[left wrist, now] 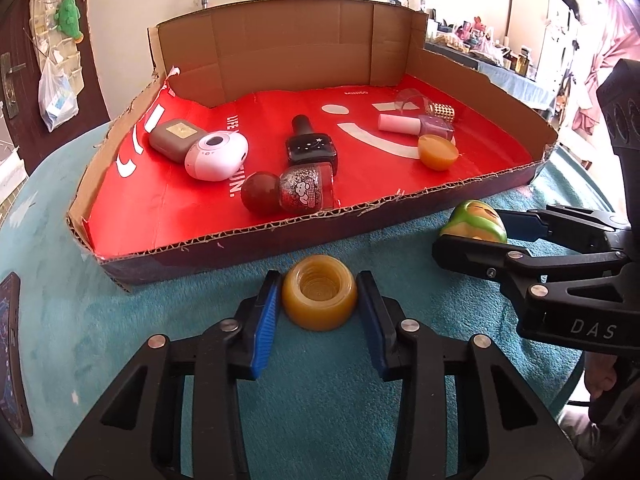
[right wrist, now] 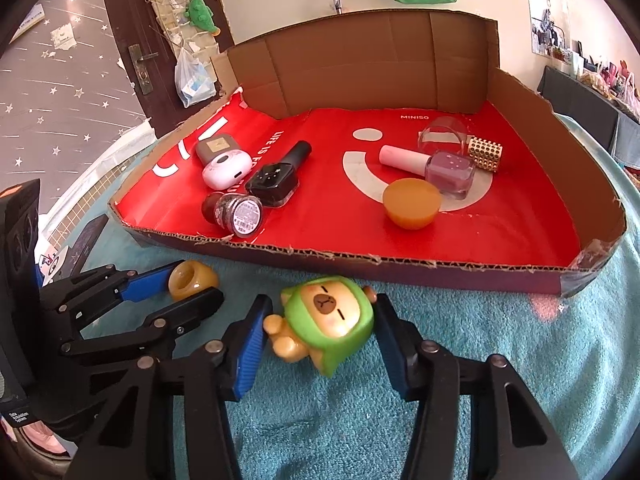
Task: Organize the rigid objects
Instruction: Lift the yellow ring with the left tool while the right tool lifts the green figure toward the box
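Note:
An amber cup-shaped cap (left wrist: 319, 298) lies on the teal towel just in front of the box, its hollow facing me. My left gripper (left wrist: 320, 280) is shut on it, blue pads touching both sides. To the right, a green-hooded toy figure (right wrist: 330, 318) lies on the towel with my right gripper (right wrist: 323, 300) shut on its head and paw. In the left wrist view the right gripper (left wrist: 472, 232) clasps the toy (left wrist: 474, 224). The right wrist view also shows the left gripper (right wrist: 196, 280) holding the cap (right wrist: 192, 278).
A low cardboard box (left wrist: 280, 226) with a red liner holds two earbud cases (left wrist: 216, 156), several nail polish bottles (left wrist: 308, 190), an orange half-shell (left wrist: 438, 154), a clear ring and a gold studded cylinder (right wrist: 485, 154). A dark book (left wrist: 12, 352) lies at the far left.

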Available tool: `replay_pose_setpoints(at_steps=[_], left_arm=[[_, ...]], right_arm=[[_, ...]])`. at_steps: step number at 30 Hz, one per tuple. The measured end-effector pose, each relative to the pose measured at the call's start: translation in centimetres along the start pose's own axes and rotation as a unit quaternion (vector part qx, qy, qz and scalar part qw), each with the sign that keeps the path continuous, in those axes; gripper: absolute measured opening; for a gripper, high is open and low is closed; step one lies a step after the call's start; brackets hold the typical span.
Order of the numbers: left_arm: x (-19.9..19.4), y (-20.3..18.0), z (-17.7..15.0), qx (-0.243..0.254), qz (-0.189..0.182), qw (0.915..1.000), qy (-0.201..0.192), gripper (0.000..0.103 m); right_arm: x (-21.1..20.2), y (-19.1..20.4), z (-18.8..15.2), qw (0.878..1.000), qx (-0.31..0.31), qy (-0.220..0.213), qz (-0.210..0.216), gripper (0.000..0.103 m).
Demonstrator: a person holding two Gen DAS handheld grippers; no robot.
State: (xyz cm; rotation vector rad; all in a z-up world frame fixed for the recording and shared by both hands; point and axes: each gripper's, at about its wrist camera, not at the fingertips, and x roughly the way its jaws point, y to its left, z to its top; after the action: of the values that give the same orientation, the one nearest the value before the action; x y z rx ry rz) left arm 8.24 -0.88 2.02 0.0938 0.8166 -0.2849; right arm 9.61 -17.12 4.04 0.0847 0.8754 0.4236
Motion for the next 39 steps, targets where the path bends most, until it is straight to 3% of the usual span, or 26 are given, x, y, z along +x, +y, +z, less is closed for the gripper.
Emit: replay_pose_setpoints(at_steps=[17,39], left_arm=[[-1.5,0.0,-0.9,-0.009,-0.021,0.9997,-0.002,0.036],[-5.3,-1.0,-0.1,-0.002,-0.027,0.9986,-0.045,0.036]], right_arm=[[-2.0,-0.1,-1.1,1.0,0.007,-0.004,0.008,0.054],[-5.1,0.9,-1.1,0.999,0.003,-0.03,0.028,0.054]])
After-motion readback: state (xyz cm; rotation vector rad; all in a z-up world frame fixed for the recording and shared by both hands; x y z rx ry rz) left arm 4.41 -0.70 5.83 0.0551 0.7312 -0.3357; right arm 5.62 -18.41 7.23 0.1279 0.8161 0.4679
